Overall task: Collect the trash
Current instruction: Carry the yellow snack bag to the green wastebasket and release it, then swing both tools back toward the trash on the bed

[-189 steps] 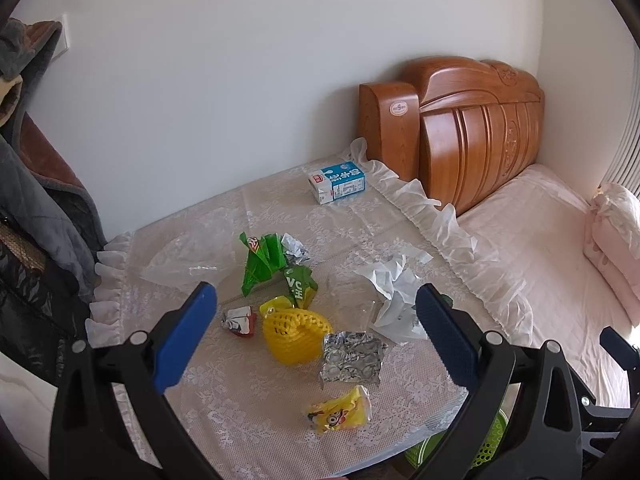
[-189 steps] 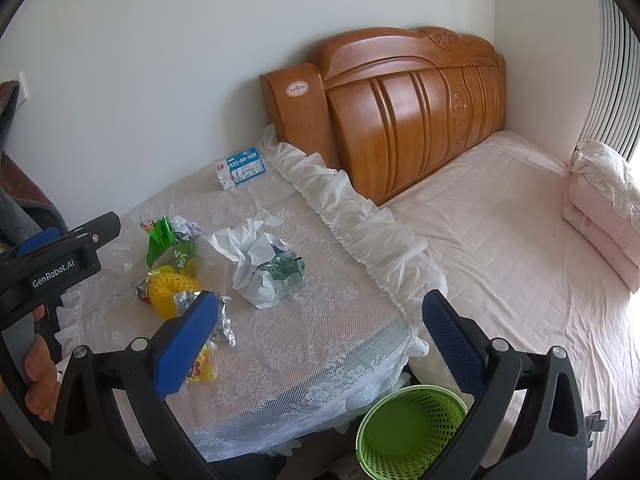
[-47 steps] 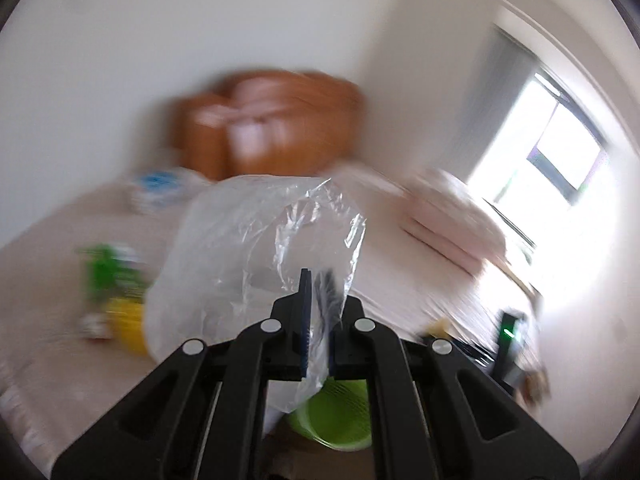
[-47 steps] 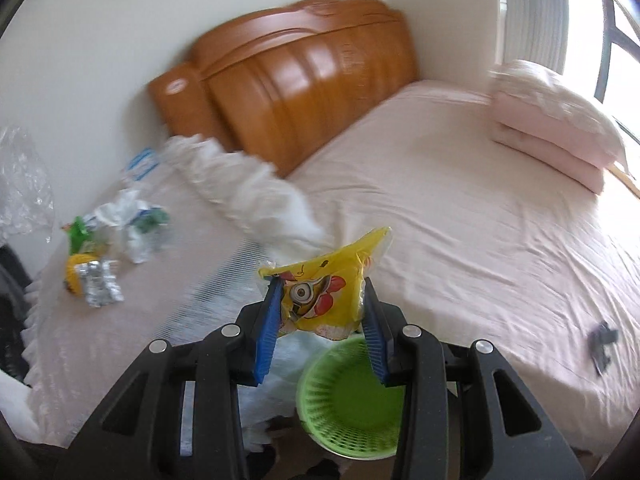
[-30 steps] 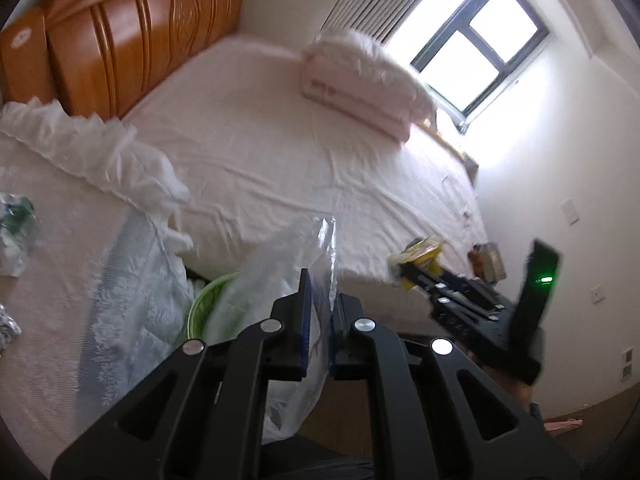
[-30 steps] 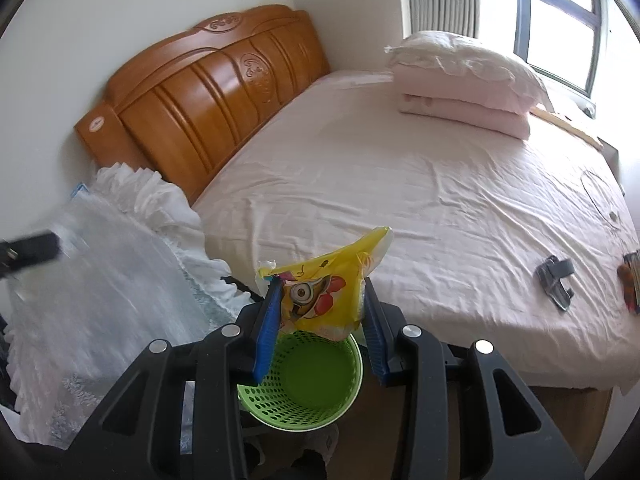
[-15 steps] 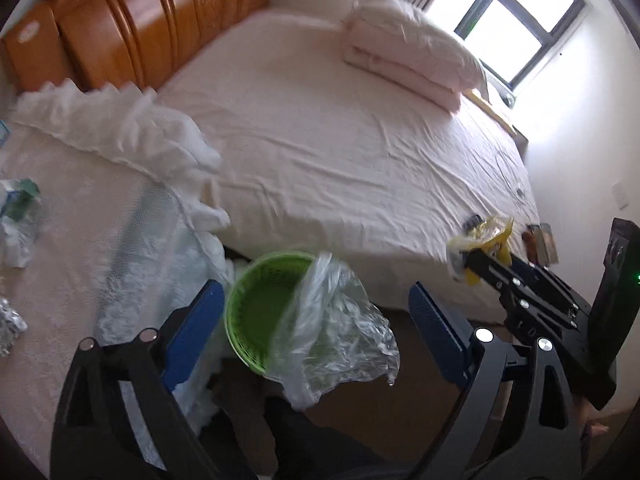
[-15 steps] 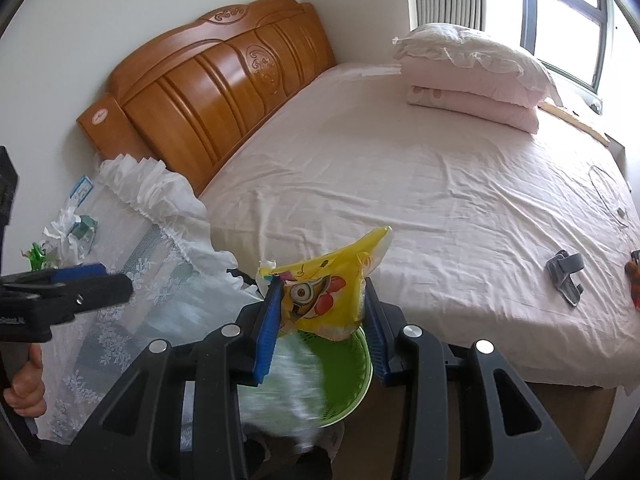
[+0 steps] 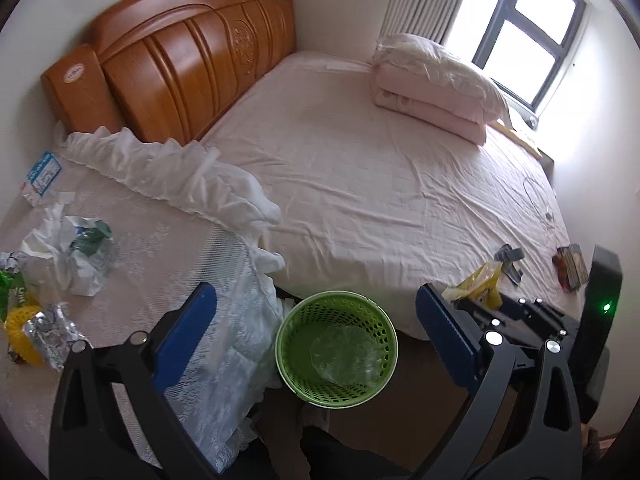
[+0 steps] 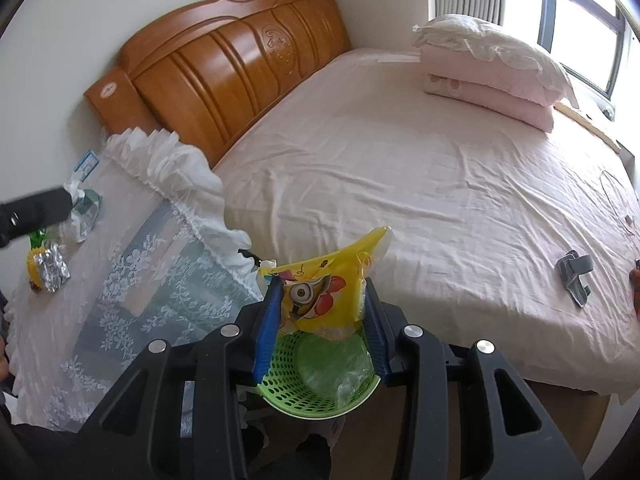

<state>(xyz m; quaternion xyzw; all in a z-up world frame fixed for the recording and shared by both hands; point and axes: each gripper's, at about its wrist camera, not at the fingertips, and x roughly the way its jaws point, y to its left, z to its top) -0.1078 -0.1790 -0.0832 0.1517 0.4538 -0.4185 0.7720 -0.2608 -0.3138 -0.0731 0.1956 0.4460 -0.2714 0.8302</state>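
Crinkled yellow cartoon snack wrapper (image 10: 320, 296) hanging over perforated green plastic basket (image 10: 280, 376)

Right gripper (image 10: 322, 320) is pinching the wrapper; left gripper (image 9: 316, 336) is gaping wide, gripping nothing, above clear crumpled plastic bag (image 9: 344, 354) lying inside the basket.

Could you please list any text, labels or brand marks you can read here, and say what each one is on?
"VC": on the green wrapper.
Blue and white carton: print too small to read.
Oval headboard badge: lettering blurred.
Yellow snack packet: cartoon face only, no legible words.
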